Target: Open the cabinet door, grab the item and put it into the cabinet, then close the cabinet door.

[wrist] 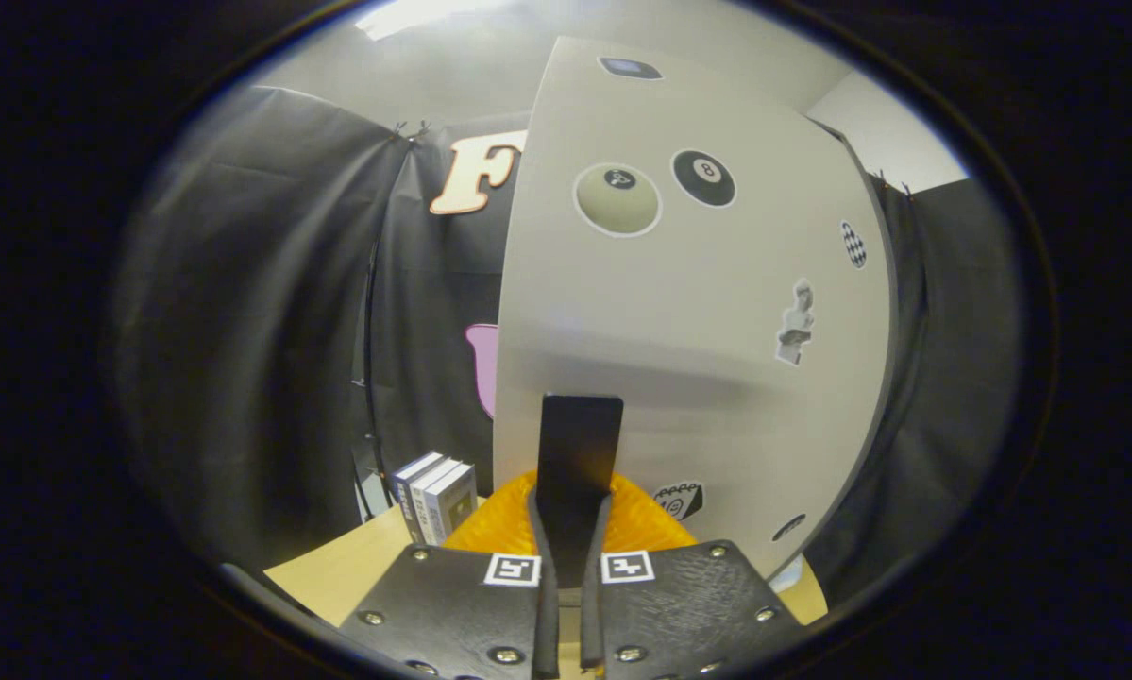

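bright overhead light | soft shadows | strong fisheye bending | sharp focus

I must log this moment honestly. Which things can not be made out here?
- Cabinet interior: gripper view, hidden behind the cabinet door.
- Handle base: covered by the gripper, shut on it.
- Boxes print: too small.
- Orange item: mostly hidden behind the fingers.

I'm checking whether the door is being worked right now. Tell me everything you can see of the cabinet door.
The cabinet door is a pale, matte, flat panel standing upright just ahead of the fingers. Stickers dot its face: a black eight ball, a cream ball, a small statue and others. A dark flat handle sticks out low on it, and the gripper is shut on that handle, both fingers pressing its sides. An orange object lies below, at the door's foot.
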`<state>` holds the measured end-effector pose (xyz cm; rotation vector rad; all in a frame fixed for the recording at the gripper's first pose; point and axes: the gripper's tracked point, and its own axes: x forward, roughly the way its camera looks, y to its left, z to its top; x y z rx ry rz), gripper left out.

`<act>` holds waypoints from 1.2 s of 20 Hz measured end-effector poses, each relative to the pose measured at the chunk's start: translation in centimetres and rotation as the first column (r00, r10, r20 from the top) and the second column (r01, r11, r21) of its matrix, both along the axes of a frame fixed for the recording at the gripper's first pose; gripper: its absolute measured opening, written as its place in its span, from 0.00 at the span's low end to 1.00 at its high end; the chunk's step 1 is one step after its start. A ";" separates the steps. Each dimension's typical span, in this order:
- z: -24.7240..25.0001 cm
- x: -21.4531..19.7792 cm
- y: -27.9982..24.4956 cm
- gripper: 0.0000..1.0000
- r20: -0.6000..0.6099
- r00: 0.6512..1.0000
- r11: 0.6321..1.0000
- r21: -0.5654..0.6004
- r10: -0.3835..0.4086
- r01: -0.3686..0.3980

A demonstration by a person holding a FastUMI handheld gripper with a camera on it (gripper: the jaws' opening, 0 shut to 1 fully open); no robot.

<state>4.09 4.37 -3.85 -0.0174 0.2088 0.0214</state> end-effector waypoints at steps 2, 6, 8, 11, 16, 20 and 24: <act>-0.1 -0.5 -0.1 0.09 -0.004 1.000 1.000 -0.004 0.008 -0.008; 0.5 -2.0 -0.9 0.09 -0.020 0.999 1.000 0.003 0.026 -0.026; 0.6 -2.8 -1.4 0.09 -0.026 0.999 0.999 0.004 0.034 -0.034; 0.9 -4.0 -2.1 0.09 -0.041 0.998 0.999 0.007 0.037 -0.037; 1.3 -5.7 -3.0 0.09 -0.067 0.997 1.000 0.009 0.024 -0.024; 1.8 -7.8 -4.3 0.09 -0.080 0.997 1.000 0.011 -0.013 0.013; 2.2 -9.8 -6.0 0.09 -0.099 0.994 0.999 0.004 -0.052 0.053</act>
